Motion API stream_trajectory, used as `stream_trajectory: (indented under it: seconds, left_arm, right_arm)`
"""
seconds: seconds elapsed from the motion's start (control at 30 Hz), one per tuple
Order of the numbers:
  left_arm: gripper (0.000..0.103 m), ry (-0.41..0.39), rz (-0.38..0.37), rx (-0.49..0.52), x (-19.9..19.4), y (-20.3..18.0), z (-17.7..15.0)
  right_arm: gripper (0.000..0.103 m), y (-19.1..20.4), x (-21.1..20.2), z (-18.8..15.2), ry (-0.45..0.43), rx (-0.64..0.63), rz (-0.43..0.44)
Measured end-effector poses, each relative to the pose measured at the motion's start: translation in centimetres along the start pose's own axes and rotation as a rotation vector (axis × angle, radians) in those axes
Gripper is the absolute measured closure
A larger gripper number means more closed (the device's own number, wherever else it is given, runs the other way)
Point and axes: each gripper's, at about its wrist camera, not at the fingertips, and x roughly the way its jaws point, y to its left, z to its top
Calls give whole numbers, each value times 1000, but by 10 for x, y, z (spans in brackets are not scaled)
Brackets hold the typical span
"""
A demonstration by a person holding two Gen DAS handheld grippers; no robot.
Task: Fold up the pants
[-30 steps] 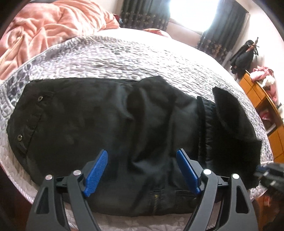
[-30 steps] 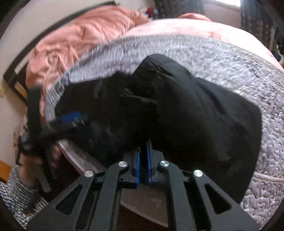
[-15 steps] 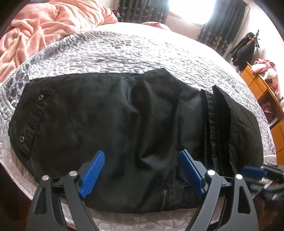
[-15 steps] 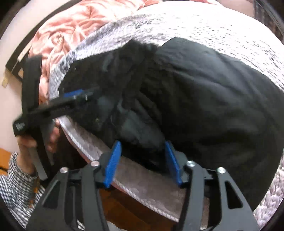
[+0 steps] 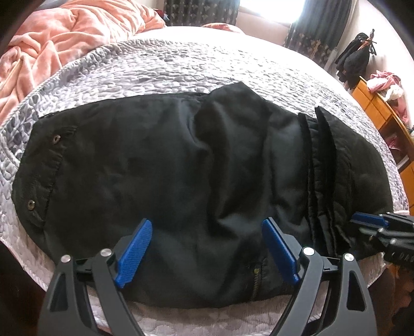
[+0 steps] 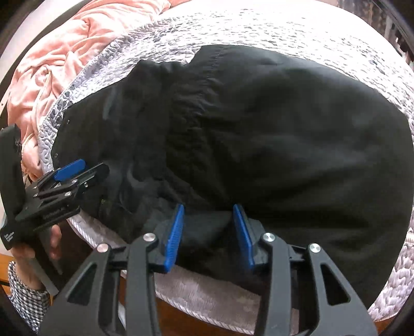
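Pants (image 5: 181, 186) of black cloth lie folded on the grey quilted bedspread (image 5: 168, 67), close to its near edge, and both tongs hang over that edge.

Left tongs (image 5: 207, 254) gape wide, their blue pads spread over the pants' near hem with nothing between them but the cloth lying flat below; they grip nothing. A zip (image 5: 256, 280) shows in the pants' near edge just by the right-hand pad. Right tongs (image 6: 208, 235) stand roughly half open, straddling a small hump of the black cloth at the pants' near edge; the pads are not closed on it. In the left wrist view the right tongs (image 5: 383, 232) sit at the pants' right end, beside the stacked folded layers (image 5: 326, 168).

Long axis of the pants runs side to side along the bed's near edge. One end, with two metal snaps (image 5: 55, 139) on a stitched band, points toward the pink blanket (image 5: 64, 33); the other end, with the layered folds, points toward the orange wooden cabinet (image 5: 383, 111). Beyond the pants the bedspread stretches to dark curtains (image 5: 201, 11) at a bright window.
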Motion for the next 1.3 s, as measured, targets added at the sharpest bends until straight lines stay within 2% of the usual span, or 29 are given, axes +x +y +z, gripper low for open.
stream_trajectory:
  seconds: [0.13, 0.23, 0.3, 0.47, 0.63, 0.7, 0.8, 1.0, 1.2, 1.27, 1.3]
  left_arm:
    - [16, 9, -11, -39, -17, 28, -2]
    - [16, 20, -31, -148, -30, 69, -6]
    - [16, 21, -53, -259, -38, 105, -11]
    - [17, 12, -21, -422, -42, 176, -21]
    - [22, 19, -107, -602, -27, 229, -25]
    - [23, 27, -138, -680, -17, 250, -30]
    - [23, 20, -212, -742, -10, 266, -33]
    - [24, -28, -292, -794, -9, 282, -29]
    - [25, -32, -295, -817, 1, 277, -23]
    - [40, -39, -299, -866, 0, 281, -24]
    - [52, -44, -312, -879, -2, 283, -27]
  right_arm:
    - [70, 5, -20, 7, -39, 30, 108]
    - [70, 20, -23, 14, -40, 6, 146]
    - [70, 33, -21, 18, -37, -28, 127]
    - [70, 49, -6, 29, -21, -50, 91]
    - [71, 48, 10, 34, -3, -24, 78]
    - [75, 45, 12, 34, 0, -16, 74]
    - [77, 42, 16, 36, 9, -10, 70]
    - [78, 42, 20, 37, 9, -9, 55]
    - [78, 42, 22, 37, 7, -12, 52]
    - [78, 42, 23, 37, 6, -18, 48]
    - [78, 42, 23, 36, 6, -18, 48]
